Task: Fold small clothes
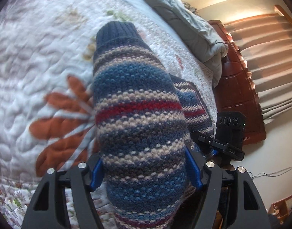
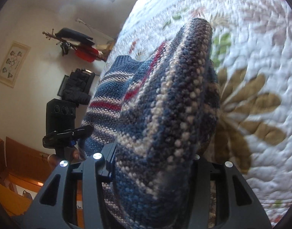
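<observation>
A small striped knit sweater [image 1: 140, 110] in blue, cream, grey and red hangs between both grippers above a quilted bed. My left gripper [image 1: 146, 175] is shut on a thick bunch of it, and a sleeve with a dark navy ribbed cuff [image 1: 117, 30] runs away from the blue pads [image 1: 97, 173]. My right gripper [image 2: 151, 171] is shut on another bunched part of the sweater [image 2: 165, 114], which covers its fingertips. The other gripper [image 1: 230, 133] shows at the right of the left wrist view, and at the left [image 2: 60, 122] of the right wrist view.
Under the sweater lies a white quilt [image 1: 40, 66] with orange and olive flower patches [image 2: 251, 110]. A grey duvet [image 1: 193, 28] is heaped at the bed's far side. A wooden bed frame [image 1: 235, 95], carpeted stairs [image 1: 264, 57] and a wall with hung clothes [image 2: 79, 43] surround it.
</observation>
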